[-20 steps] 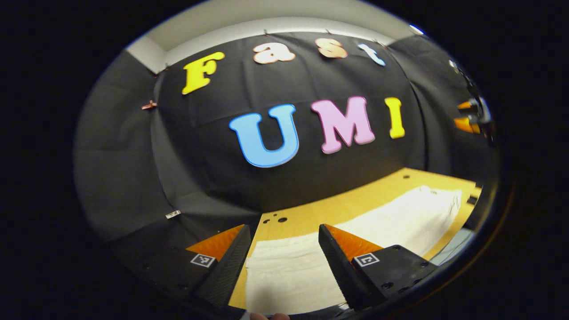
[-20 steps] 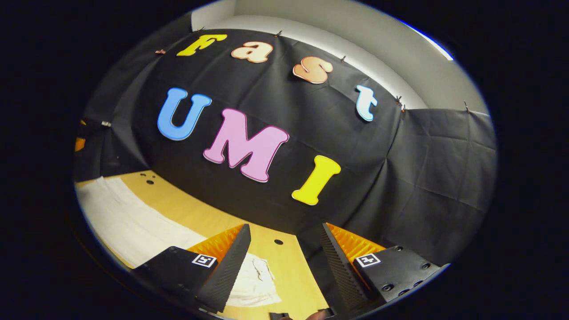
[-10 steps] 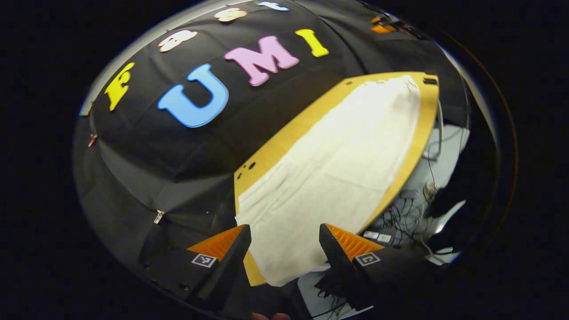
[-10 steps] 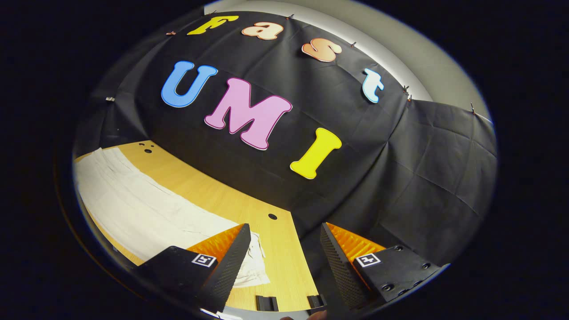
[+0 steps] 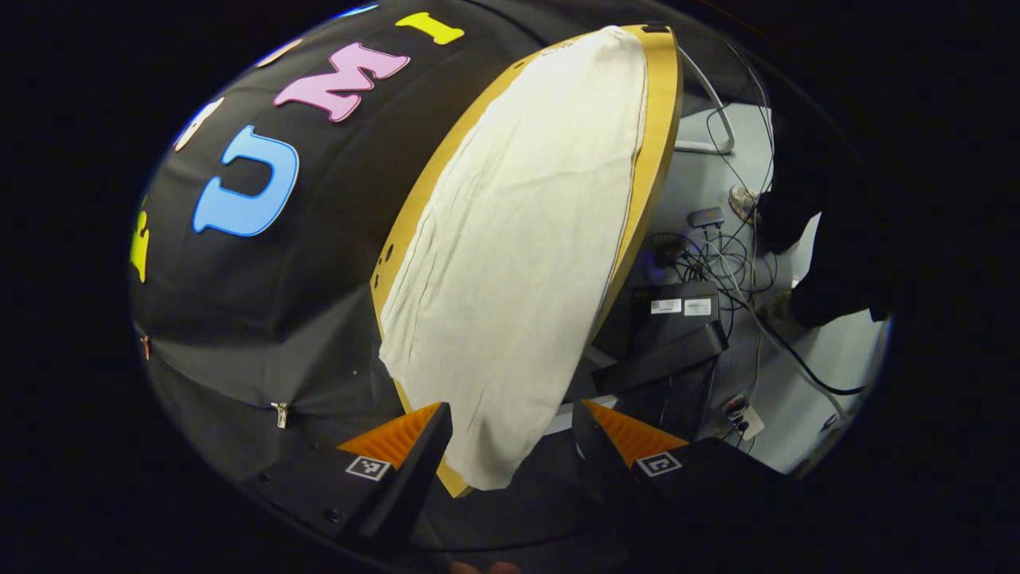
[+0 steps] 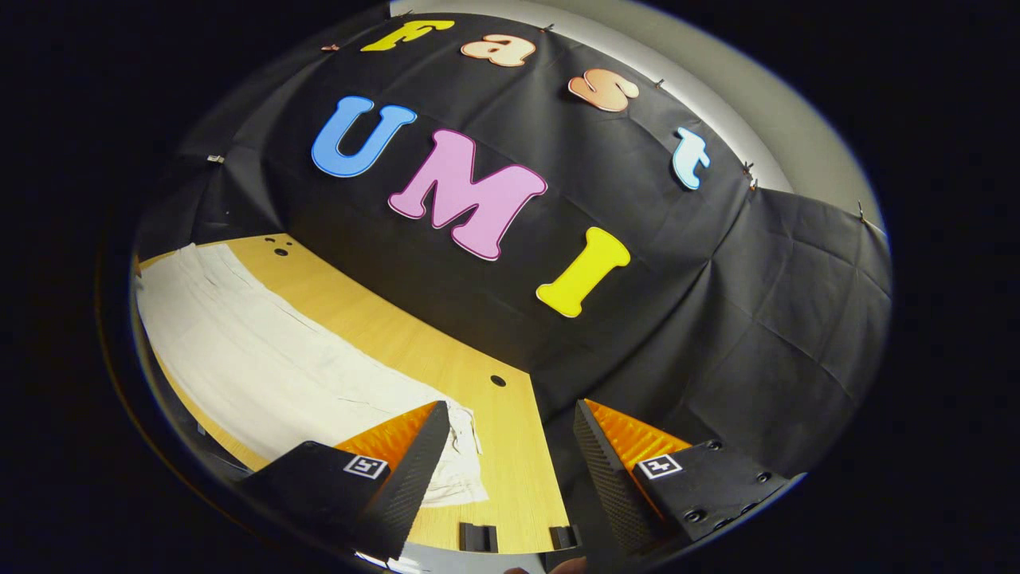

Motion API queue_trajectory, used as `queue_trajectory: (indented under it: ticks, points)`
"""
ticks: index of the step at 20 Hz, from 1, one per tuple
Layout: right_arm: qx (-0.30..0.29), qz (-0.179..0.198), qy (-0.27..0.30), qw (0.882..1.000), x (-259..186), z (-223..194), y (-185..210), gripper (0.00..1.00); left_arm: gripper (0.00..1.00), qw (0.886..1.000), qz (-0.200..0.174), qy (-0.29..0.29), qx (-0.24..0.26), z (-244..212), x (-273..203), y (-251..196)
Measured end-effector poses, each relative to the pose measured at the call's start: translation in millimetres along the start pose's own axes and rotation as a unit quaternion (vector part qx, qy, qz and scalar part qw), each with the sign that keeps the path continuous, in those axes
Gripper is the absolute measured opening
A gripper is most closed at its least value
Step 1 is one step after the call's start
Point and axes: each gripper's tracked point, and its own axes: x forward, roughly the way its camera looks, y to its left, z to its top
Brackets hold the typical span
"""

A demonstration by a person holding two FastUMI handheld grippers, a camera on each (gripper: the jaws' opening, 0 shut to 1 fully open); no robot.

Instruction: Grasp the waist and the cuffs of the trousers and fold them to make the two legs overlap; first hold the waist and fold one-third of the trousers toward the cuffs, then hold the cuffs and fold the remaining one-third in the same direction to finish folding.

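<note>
Cream trousers [image 5: 518,239] lie stretched lengthwise on the wooden table [image 5: 660,127]. In the left gripper view their near end hangs a little over the table's edge, just ahead of my open left gripper [image 5: 510,454], which holds nothing. In the right gripper view the trousers [image 6: 263,367] run from the far left toward me, and their gathered end with a drawstring [image 6: 462,454] lies right beside the left finger of my open right gripper [image 6: 510,462]. The right gripper hovers over the table's near right corner with nothing between its fingers.
Off the table's side in the left gripper view lie tangled cables [image 5: 717,255] and black boxes [image 5: 677,319] on a pale floor. Two black clips [image 6: 478,538] sit on the table's near edge in the right gripper view. Black cloth walls the booth.
My left gripper has tilted down and rolled, so the table and trousers now stand almost upright in its view with the floor in sight. The right gripper has dipped slightly toward the table corner.
</note>
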Motion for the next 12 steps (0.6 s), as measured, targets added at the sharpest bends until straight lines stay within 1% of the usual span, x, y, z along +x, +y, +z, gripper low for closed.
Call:
queue_trajectory:
  ticks: [3,4,6,8,9,11,12]
  points:
    - [0.001,0.001,0.001,1.000,-0.9,-1.0,-1.2,0.97,0.96,1.000,0.007,-0.002,0.022,8.1,6.6,11.1]
    - [0.001,0.000,0.002,1.000,-0.2,-2.0,-1.3,0.97,0.96,1.000,-0.001,-0.001,0.023,7.4,7.8,10.1]
    - [0.001,0.000,0.005,1.000,-0.1,-5.6,-2.7,0.97,0.95,0.999,-0.003,0.002,0.036,10.2,3.5,14.7]
    - [0.002,0.000,0.009,1.000,3.1,-9.7,-3.0,0.97,0.95,0.998,0.014,-0.002,0.053,18.5,-3.9,27.6]
    - [0.003,0.001,0.012,1.000,3.8,-13.4,-2.8,0.97,0.95,0.998,0.015,-0.004,0.054,22.7,-4.1,30.0]
    - [0.007,0.003,0.017,1.000,8.6,-18.8,-0.8,0.97,0.95,0.999,0.003,0.002,0.046,20.9,5.6,26.5]
    - [0.008,0.007,0.020,1.000,11.1,-22.4,0.4,0.97,0.95,0.999,-0.004,0.013,0.050,16.1,12.0,25.9]
